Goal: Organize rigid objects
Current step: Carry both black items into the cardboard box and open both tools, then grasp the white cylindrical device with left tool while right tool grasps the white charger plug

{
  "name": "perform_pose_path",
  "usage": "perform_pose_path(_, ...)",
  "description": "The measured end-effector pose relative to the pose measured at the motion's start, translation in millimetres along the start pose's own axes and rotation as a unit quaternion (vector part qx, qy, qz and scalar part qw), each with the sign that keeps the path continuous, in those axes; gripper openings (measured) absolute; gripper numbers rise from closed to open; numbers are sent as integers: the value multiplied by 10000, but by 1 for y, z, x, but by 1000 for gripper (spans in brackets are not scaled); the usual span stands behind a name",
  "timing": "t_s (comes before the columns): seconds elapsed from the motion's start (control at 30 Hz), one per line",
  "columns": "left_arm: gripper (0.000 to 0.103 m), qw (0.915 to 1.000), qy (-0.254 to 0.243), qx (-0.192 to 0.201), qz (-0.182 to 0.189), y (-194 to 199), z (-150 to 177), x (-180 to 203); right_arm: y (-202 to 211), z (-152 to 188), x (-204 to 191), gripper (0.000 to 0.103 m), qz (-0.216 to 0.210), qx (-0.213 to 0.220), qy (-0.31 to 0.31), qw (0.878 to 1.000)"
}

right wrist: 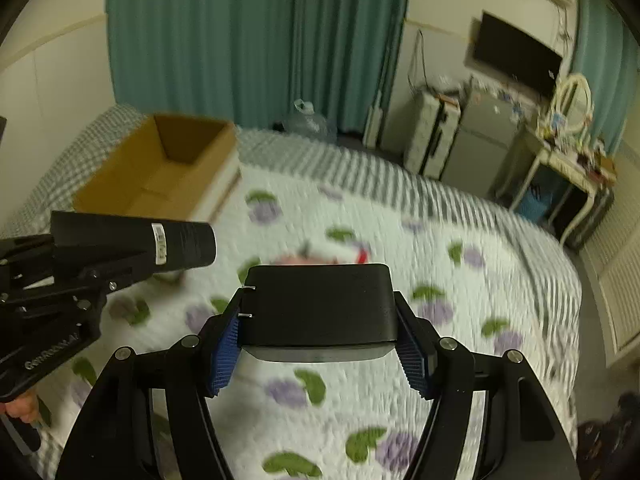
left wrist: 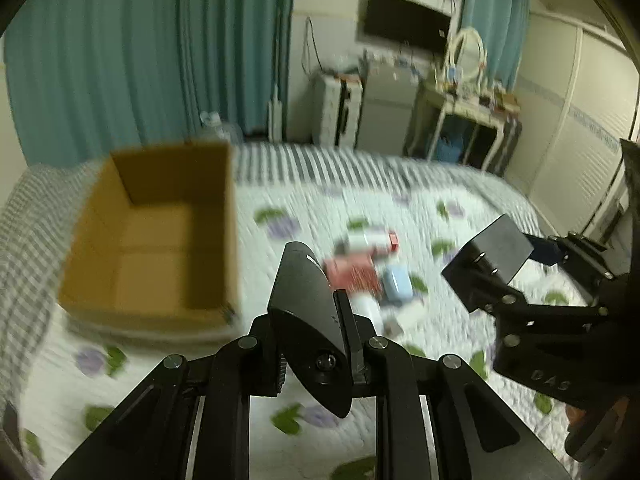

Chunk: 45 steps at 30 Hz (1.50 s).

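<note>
Floral quilting [right wrist: 400,240] in green and purple covers the bed beneath both grippers, with teal curtains [left wrist: 120,60] behind it and a wall-mounted dark screen [left wrist: 404,22] beyond the foot of the bed. Closed on a black wedge-shaped device [left wrist: 308,320], the left gripper [left wrist: 310,332] holds it between its fingers with the narrow end pointing forward. Ahead and to the left of that gripper an open cardboard box [left wrist: 156,236] sits on the quilt, its inside bare as far as the blur allows. Straight ahead of the left gripper lies a blurred cluster of small items [left wrist: 372,272], red, white and pale blue; their kinds cannot be told. To its right, the right gripper [right wrist: 320,324] is clamped on a black rectangular box [right wrist: 320,304], blue pads [right wrist: 226,350] pressing both of its ends, held above the quilt. Both grippers are held close beside each other, apart.
</note>
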<state>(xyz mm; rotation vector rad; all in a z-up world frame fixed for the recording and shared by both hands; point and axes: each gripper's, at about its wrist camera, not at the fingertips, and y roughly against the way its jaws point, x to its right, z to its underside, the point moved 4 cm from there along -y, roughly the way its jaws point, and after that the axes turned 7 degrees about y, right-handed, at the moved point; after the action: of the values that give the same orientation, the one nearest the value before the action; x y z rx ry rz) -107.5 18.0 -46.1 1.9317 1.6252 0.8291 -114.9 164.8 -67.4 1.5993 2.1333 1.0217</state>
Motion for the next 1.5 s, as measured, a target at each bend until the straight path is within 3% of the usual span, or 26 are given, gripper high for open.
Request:
perform_pose_path(0.13, 20, 9984, -11, 526, -217, 26, -39, -23, 4, -48, -22, 67, -158, 334, 241, 9990)
perform_pose_path(0.3, 20, 9952, 29, 772, -601, 28, -69, -64, -17, -100, -59, 67, -480, 553, 472, 9962)
perform_pose_path(0.6, 20, 9937, 67, 329, -1068, -43, -58, -140, -113, -143, -124, 67, -1025, 396, 603, 9921)
perform_pose_path(0.73, 20, 9944, 66, 193, -1033, -69, -49, -151, -155, -147, -142, 67, -1136, 253, 680, 9909)
perform_pose_path(0.93, 24, 9945, -59, 151, -1031, -83, -38, -149, -178, -149, -147, 67, -1479, 297, 381, 9878)
perform_pose_path(0.97, 25, 9946, -83, 174, -1020, -81, -38, -148, -176, -149, -146, 67, -1502, 320, 355, 9875)
perform_pose_path(1.03, 39, 9940, -92, 277, -1054, -74, -38, -144, -160, -145, -141, 73, -1400, 486, 362, 9883)
perform_pose_path(1.07, 60, 9931, -77, 333, -1119, -70, -37, -144, -148, -145, -135, 81, -1287, 614, 356, 9891)
perform_pose_path(1.1, 63, 9920, -64, 422, -1189, -64, -37, -142, -137, -145, -129, 85, -1208, 688, 335, 9897)
perform_pose_path(1.23, 64, 9888, 18, 538, -1392, -40, -36, -127, -97, -147, -87, 94, -855, 859, 200, 9924)
perform_pose_path(1.5, 69, 9880, 140, 938, -1218, 17, -45, -85, -1, -110, -1, 103, -64, 1017, -21, 9948)
